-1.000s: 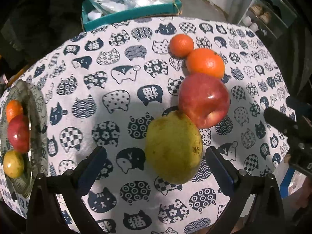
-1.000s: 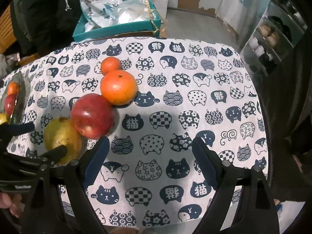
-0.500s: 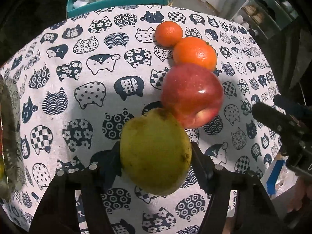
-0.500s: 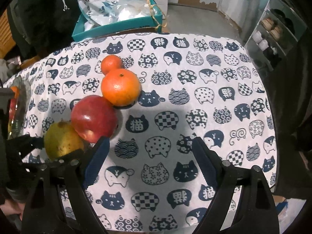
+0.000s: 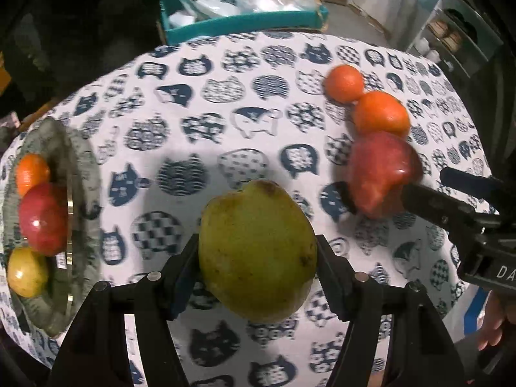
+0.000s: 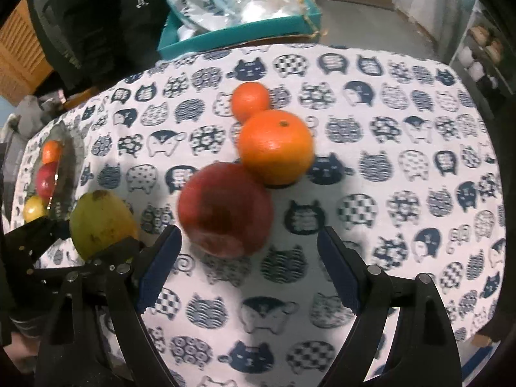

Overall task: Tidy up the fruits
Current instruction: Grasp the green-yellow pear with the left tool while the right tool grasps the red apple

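Your left gripper pinches the pear between both pads. Your right gripper stands spread, the apple just ahead near its left finger, the orange and tangerine beyond. The plate lies far left of the left gripper.

Overhead light is brightening the cat-print cloth on the counter while corners are vignetting black. Motion blur is smearing the round red apple; soft shadows are falling toward six o'clock.
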The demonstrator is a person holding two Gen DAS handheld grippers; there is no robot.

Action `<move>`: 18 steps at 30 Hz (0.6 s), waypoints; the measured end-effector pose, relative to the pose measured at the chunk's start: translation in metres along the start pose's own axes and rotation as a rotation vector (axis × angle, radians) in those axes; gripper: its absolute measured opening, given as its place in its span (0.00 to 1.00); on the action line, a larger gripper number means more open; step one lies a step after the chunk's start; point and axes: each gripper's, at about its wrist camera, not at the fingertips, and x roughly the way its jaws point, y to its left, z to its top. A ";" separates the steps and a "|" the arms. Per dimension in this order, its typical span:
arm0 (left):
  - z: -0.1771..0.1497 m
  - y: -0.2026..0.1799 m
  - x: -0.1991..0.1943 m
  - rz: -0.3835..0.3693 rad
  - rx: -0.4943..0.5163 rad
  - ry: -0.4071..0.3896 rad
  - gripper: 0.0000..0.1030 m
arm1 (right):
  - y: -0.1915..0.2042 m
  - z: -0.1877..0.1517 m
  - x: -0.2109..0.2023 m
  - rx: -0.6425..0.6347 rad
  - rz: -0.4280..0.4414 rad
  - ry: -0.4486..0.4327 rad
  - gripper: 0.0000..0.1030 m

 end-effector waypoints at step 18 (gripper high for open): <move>-0.005 0.031 -0.007 0.017 -0.049 -0.014 0.67 | 0.019 0.014 0.047 -0.014 -0.044 0.049 0.83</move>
